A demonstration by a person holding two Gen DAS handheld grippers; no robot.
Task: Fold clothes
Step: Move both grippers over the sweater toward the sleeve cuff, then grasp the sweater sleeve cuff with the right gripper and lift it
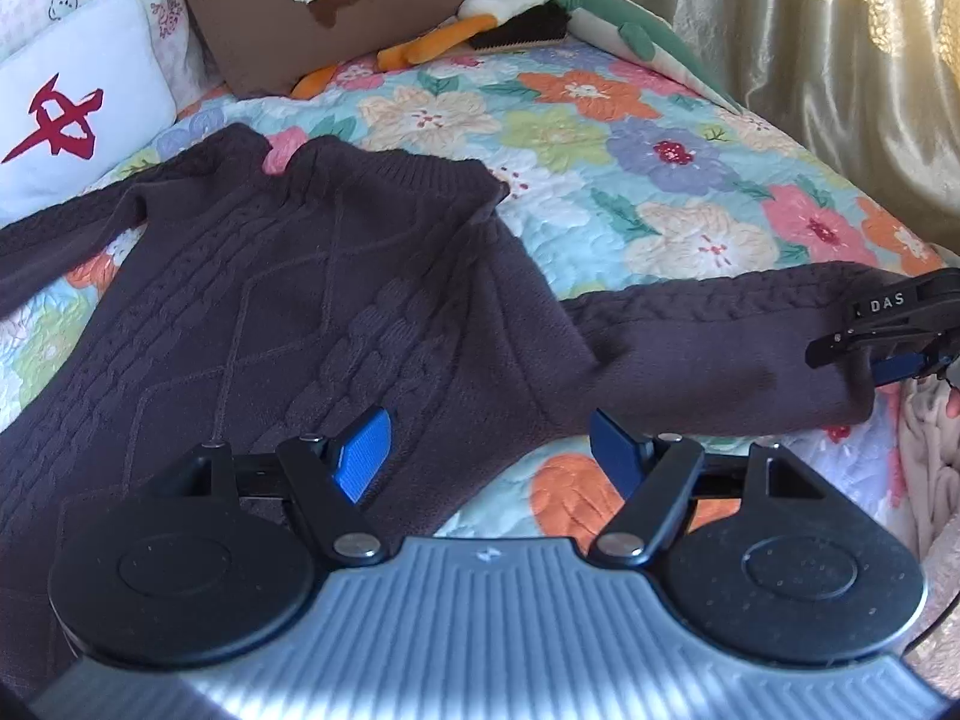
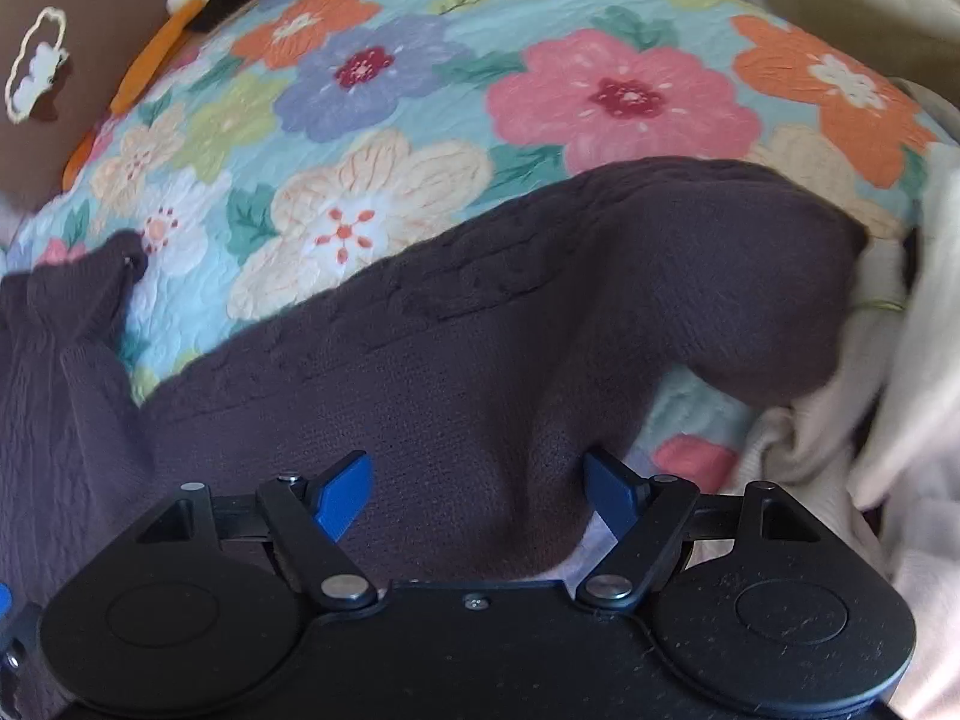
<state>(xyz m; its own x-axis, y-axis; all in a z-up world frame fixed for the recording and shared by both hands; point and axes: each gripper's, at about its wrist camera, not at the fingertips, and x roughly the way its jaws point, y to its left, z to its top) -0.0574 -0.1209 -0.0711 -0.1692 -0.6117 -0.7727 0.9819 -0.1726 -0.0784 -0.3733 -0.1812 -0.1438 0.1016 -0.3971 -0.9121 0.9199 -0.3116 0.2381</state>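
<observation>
A dark brown cable-knit sweater (image 1: 288,300) lies spread on a floral quilt (image 1: 600,138), collar toward the pillows. Its right sleeve (image 1: 708,348) stretches out to the right. My left gripper (image 1: 489,456) is open just above the sweater's right side edge, with blue fingertips (image 1: 363,450) apart. My right gripper (image 2: 480,495) is open over the sleeve (image 2: 510,312) near its cuff end, the fabric lying between the blue pads (image 2: 342,495). The right gripper also shows at the right edge of the left wrist view (image 1: 888,336), at the cuff.
A brown cushion (image 1: 360,0), white pillows (image 1: 72,96) and plush toys (image 1: 480,24) sit at the head of the bed. A gold curtain (image 1: 840,48) hangs on the right. Cream blankets (image 2: 870,408) are bunched beside the bed's right edge.
</observation>
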